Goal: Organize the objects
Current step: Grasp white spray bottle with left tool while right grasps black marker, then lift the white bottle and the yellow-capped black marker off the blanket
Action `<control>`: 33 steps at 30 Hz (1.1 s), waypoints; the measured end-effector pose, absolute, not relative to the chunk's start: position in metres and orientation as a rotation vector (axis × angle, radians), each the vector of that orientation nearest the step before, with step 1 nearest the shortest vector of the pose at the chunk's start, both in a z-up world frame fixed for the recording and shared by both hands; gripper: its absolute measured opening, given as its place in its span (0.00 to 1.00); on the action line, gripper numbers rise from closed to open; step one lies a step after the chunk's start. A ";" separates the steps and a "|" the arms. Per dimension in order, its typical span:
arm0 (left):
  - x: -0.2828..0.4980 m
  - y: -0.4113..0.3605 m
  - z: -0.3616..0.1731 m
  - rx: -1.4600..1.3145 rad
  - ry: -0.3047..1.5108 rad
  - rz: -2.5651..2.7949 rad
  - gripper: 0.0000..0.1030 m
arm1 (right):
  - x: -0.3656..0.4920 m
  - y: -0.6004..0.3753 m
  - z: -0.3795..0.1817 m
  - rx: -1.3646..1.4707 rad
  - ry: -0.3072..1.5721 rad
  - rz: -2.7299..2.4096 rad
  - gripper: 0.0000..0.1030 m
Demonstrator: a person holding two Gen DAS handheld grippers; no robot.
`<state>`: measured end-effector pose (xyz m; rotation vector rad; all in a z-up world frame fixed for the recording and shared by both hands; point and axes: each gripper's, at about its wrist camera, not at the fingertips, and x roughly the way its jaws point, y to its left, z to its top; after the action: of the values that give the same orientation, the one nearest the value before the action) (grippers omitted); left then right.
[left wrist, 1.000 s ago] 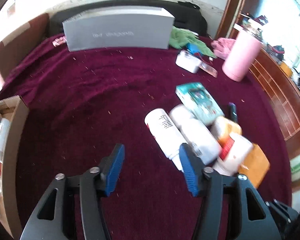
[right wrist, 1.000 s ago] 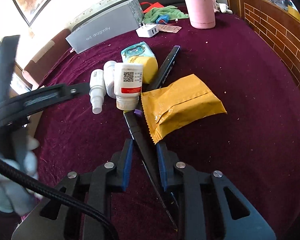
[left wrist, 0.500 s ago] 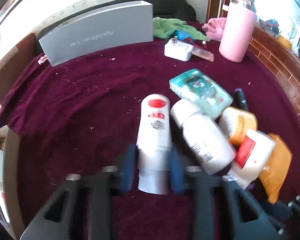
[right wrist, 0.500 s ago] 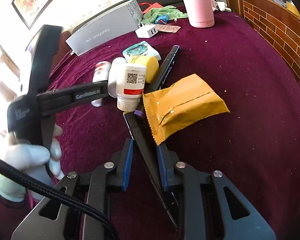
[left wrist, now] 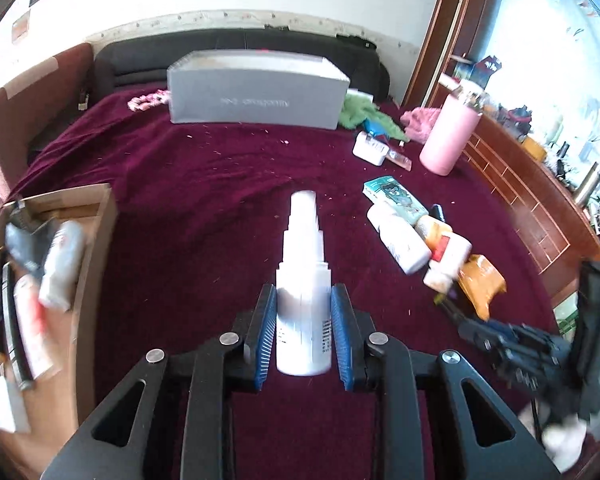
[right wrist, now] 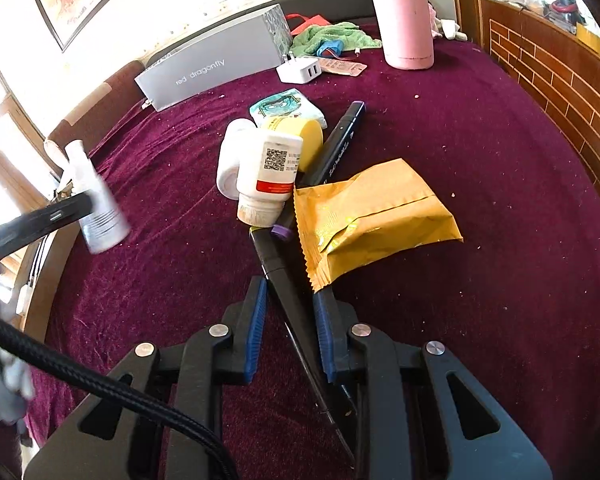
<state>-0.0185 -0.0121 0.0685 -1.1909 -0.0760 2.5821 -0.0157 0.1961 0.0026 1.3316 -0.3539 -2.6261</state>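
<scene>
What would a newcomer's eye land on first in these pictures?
The white spray bottle clamped in the left hand-held gripper, lifted above the maroon cloth. Next, the yellow packet in the clutter beside the right hand-held gripper, which pinches a black pen. A cardboard box sits at the left.
</scene>
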 end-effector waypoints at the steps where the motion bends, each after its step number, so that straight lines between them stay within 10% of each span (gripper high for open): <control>1: -0.013 -0.017 0.070 -1.184 -0.072 2.586 0.07 | -0.017 0.195 0.003 1.333 -0.348 -2.630 0.20; 11: 0.004 -0.049 0.051 -1.303 0.062 2.580 0.09 | 0.001 0.182 0.001 1.384 -0.435 -2.538 0.13; 14: -0.003 -0.042 0.035 -1.351 0.068 2.541 0.41 | 0.004 0.175 0.002 1.399 -0.414 -2.554 0.14; 19: -0.013 -0.031 0.019 -1.365 0.076 2.521 0.45 | 0.005 0.170 0.002 1.417 -0.391 -2.565 0.15; 23: -0.014 -0.010 0.003 -1.326 0.250 2.552 0.44 | 0.008 0.166 0.002 1.417 -0.364 -2.587 0.15; 25: -0.013 -0.013 0.005 -1.310 0.185 2.528 0.24 | 0.009 0.161 0.002 1.419 -0.324 -2.608 0.15; 33: 0.005 -0.051 0.031 -1.245 -0.027 2.537 0.24 | 0.013 0.156 0.006 1.430 -0.361 -2.533 0.12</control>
<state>0.0050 -0.0515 0.0309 -1.2454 -0.0268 2.5371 0.0127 0.1558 0.0058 1.4298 -0.3610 -2.5333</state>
